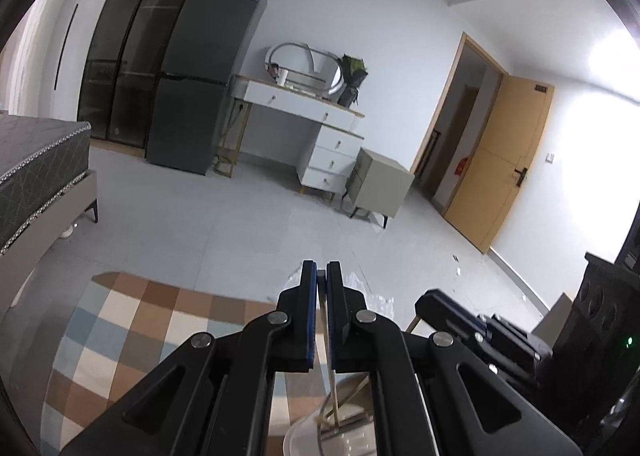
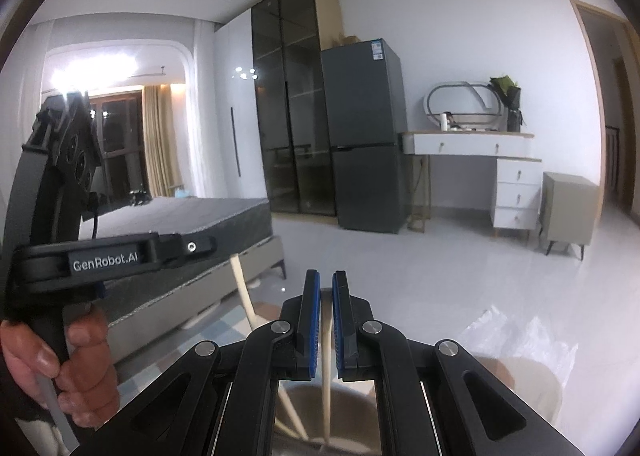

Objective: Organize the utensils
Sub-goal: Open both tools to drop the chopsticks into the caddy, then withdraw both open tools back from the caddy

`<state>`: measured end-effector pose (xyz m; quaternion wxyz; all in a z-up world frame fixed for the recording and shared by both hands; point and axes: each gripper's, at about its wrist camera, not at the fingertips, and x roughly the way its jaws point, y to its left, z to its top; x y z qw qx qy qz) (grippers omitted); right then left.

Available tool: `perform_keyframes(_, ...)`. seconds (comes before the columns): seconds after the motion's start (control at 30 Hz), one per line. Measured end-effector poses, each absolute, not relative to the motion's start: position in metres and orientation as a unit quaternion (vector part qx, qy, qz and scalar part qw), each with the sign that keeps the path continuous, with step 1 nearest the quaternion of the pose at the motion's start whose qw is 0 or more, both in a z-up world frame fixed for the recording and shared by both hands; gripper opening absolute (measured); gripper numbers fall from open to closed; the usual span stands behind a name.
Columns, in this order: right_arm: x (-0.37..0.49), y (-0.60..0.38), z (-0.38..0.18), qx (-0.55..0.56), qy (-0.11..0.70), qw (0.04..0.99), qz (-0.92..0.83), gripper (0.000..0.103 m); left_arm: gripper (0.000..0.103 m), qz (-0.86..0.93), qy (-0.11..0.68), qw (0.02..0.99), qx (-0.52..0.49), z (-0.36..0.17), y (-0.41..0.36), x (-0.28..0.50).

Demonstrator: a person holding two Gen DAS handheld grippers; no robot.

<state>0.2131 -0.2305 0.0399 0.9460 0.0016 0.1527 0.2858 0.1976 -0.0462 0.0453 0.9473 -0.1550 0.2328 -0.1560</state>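
In the left wrist view my left gripper (image 1: 321, 276) is shut on a thin pale chopstick (image 1: 329, 360). The stick slants down from the pads into a clear container (image 1: 298, 438) at the bottom edge, where other thin utensils lean. My right gripper (image 1: 426, 306) shows just to the right of it. In the right wrist view my right gripper (image 2: 326, 284) is shut on a second pale chopstick (image 2: 326, 388), which hangs straight down into the container (image 2: 304, 390). The left gripper (image 2: 208, 246), held by a hand (image 2: 80, 372), is at the left with its chopstick (image 2: 244, 296) slanting down.
A checkered rug (image 1: 132, 320) lies on the pale tiled floor beneath the work spot. Crumpled clear plastic (image 2: 520, 340) lies to the right. A bed (image 2: 192, 224) stands at the left, and a fridge (image 2: 364, 136), a white dresser (image 2: 480, 156) and a bedside cabinet (image 2: 568, 212) line the far wall.
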Motion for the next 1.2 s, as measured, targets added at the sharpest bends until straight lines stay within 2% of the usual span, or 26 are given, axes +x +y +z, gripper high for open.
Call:
perform_keyframes(0.27,0.212,-0.229,0.034,0.011,0.193,0.935,0.297,0.006,0.000,-0.185,0.274,0.934,-0.137,0.038,-0.057,0.187)
perform_keyframes(0.47,0.210,-0.245,0.026,0.048,0.241,0.927,0.283,0.012,0.001,-0.207,0.364,0.900,-0.122,0.029,-0.065,0.197)
perform_keyframes(0.53,0.203,-0.256,0.031,0.064,0.238,0.932,0.266,0.032,0.014,-0.196,0.377,0.895,-0.139,0.032,-0.059,0.195)
perform_keyframes(0.6,0.191,-0.269,0.035,0.085,0.229,0.936,0.253,0.039,0.035,-0.188,0.371,0.896,-0.155,0.037,-0.051,0.187)
perform_keyframes(0.67,0.180,-0.281,0.038,0.102,0.222,0.941,0.235,0.044,0.045,-0.169,0.359,0.904,-0.158,0.047,-0.044,0.176)
perform_keyframes(0.73,0.172,-0.286,0.042,0.115,0.230,0.941,0.221,0.049,0.047,-0.143,0.359,0.909,-0.156,0.052,-0.037,0.163)
perform_keyframes(0.83,0.159,-0.286,0.053,0.113,0.231,0.942,0.218,0.049,0.051,-0.130,0.350,0.914,-0.157,0.062,-0.030,0.144)
perform_keyframes(0.9,0.144,-0.282,0.063,0.107,0.223,0.944,0.219,0.049,0.062,-0.113,0.344,0.920,-0.153,0.068,-0.026,0.132)
perform_keyframes(0.97,0.130,-0.276,0.073,0.114,0.213,0.944,0.224,0.053,0.066,-0.093,0.337,0.925,-0.147,0.074,-0.022,0.121)
perform_keyframes(1.13,0.089,-0.261,0.082,0.123,0.192,0.948,0.223,0.071,0.067,-0.045,0.336,0.932,-0.126,0.085,-0.016,0.098)
perform_keyframes(1.2,0.075,-0.254,0.082,0.122,0.190,0.949,0.220,0.076,0.073,-0.041,0.328,0.937,-0.115,0.088,-0.014,0.086)
